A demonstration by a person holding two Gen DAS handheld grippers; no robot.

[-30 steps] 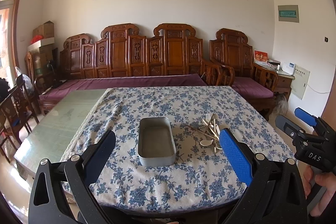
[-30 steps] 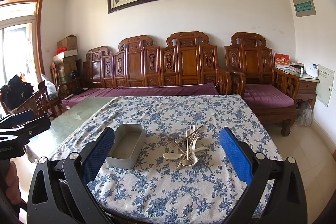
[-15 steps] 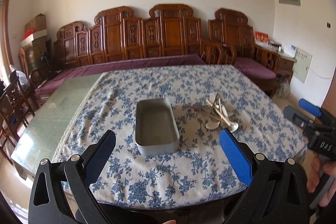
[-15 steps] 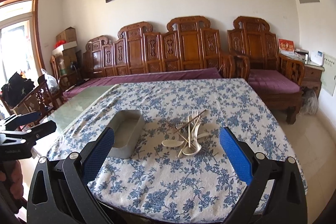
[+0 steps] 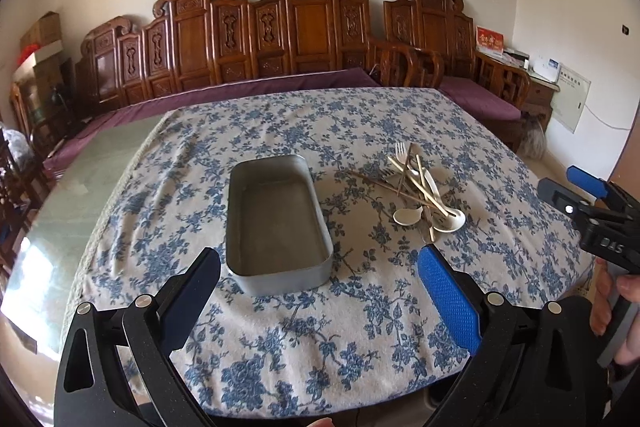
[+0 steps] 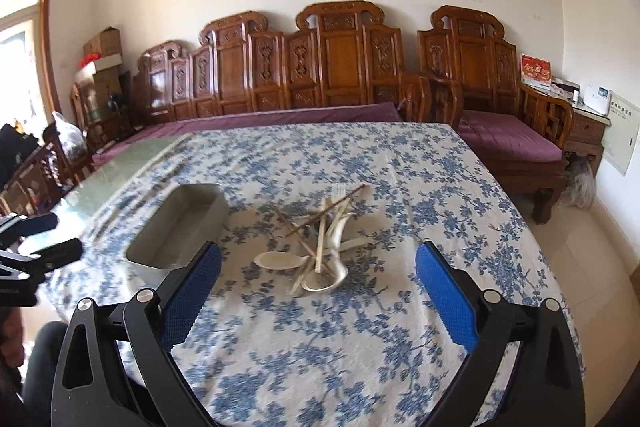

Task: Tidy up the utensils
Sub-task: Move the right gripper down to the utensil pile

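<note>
An empty grey metal tray (image 5: 276, 219) lies on the flowered tablecloth (image 5: 360, 327). To its right is a heap of utensils (image 5: 420, 191): white spoons, a white fork and several chopsticks. My left gripper (image 5: 318, 291) is open and empty, above the table's near edge just in front of the tray. My right gripper (image 6: 318, 287) is open and empty, hovering in front of the utensil heap (image 6: 324, 243), with the tray (image 6: 180, 227) to its left. Each gripper shows at the edge of the other's view.
The cloth covers the right part of a green glass table (image 5: 80, 187). A carved wooden sofa (image 5: 280, 39) with purple cushions stands behind it. An armchair (image 6: 512, 115) and side cabinet stand at the right; chairs and boxes at the left.
Both grippers have moved forward and tilted down toward the table. The tray and utensil heap look larger and nearer. Nothing on the table has moved.
</note>
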